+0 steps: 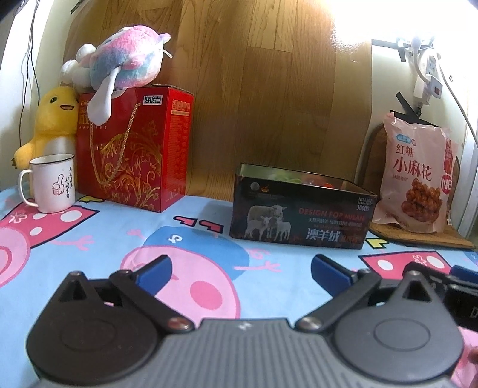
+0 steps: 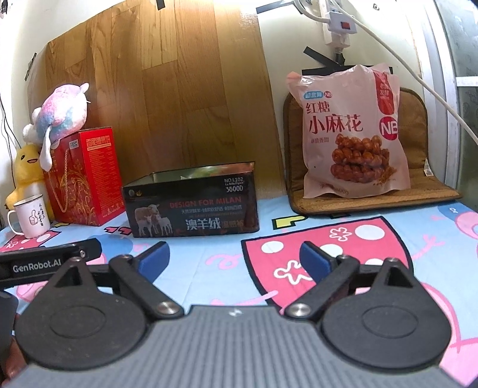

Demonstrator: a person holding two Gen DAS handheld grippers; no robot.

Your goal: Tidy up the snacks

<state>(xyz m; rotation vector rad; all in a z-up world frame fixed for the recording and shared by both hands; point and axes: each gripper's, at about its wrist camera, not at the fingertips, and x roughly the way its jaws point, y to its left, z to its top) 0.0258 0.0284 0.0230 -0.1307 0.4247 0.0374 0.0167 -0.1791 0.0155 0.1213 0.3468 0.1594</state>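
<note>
A dark open-topped tin box (image 1: 301, 209) with sheep pictures stands on the cartoon tablecloth; colourful items show dimly inside. It also shows in the right wrist view (image 2: 191, 206). A pink bag of fried dough twists (image 1: 418, 176) leans upright on a brown mat at the right, also in the right wrist view (image 2: 349, 131). My left gripper (image 1: 240, 270) is open and empty, low over the cloth in front of the box. My right gripper (image 2: 233, 256) is open and empty, in front of the box and the bag. The left gripper's body (image 2: 50, 259) shows at its left.
A red gift box (image 1: 134, 149) stands at the back left with a pink-blue plush (image 1: 119, 59) on top. A yellow duck plush (image 1: 50, 125) and a white mug (image 1: 50, 185) stand beside it. A brown mat (image 2: 373, 197) lies under the bag. A power strip with cables (image 2: 337, 24) hangs on the wall.
</note>
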